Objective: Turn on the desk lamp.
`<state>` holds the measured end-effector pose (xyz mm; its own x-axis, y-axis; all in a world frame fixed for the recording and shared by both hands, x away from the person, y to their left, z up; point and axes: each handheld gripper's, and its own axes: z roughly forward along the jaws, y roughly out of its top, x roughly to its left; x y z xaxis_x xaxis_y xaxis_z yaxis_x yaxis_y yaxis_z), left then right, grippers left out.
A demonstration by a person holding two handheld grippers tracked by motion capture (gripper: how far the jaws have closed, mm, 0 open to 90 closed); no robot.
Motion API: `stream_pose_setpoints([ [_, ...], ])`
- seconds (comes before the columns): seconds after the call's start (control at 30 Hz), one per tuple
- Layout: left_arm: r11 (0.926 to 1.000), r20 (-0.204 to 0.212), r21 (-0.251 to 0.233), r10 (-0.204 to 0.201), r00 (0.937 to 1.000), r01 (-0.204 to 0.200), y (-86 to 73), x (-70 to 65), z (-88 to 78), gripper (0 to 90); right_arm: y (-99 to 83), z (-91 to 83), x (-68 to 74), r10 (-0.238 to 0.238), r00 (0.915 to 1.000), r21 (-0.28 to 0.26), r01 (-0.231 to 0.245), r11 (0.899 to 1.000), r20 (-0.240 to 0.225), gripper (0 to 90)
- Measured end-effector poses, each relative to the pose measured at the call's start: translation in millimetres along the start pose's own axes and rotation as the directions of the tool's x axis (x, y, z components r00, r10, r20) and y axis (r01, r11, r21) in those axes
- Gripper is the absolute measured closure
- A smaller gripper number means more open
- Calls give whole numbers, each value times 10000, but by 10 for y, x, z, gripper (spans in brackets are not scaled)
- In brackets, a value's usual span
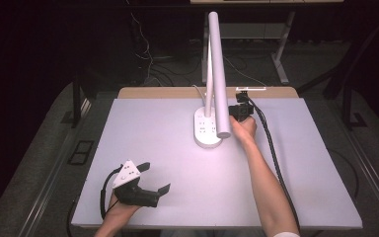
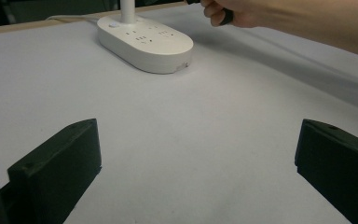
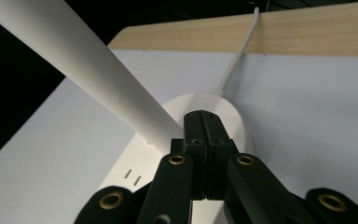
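R gripper [image 3: 204,122] jaws fully closed, nothing held, tip over lamp base [image 3: 235,122] by stem foot, mid-table. Prob. pressing switch: push straight down w/ closed tip, light, don't nudge base. L gripper [image 1: 145,180] wide open, empty, near front edge.

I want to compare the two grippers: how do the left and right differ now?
The left gripper has its fingers wide apart; the right gripper has them pressed together. The left rests low near the table's front edge; the right is beside the lamp base. Both grippers are black and hand-held.
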<state>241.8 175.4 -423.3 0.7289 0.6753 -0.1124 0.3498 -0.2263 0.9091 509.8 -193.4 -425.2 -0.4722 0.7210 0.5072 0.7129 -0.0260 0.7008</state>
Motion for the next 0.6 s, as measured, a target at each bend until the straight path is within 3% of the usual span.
stream_pose_setpoints([
  [0.2,10000,-6,3,9,10000,-9,0,-5,5,0,66,-154,-3,-331,9994,-31,331,9994,-82,892],
  [0.4,10000,-22,43,14,10000,-14,0,1,13,0,89,-269,19,-841,9964,370,836,9958,138,892],
  [0.6,10000,-7,79,27,10000,-27,0,-2,24,0,111,-414,103,-1574,9867,806,1538,9848,402,892],
])
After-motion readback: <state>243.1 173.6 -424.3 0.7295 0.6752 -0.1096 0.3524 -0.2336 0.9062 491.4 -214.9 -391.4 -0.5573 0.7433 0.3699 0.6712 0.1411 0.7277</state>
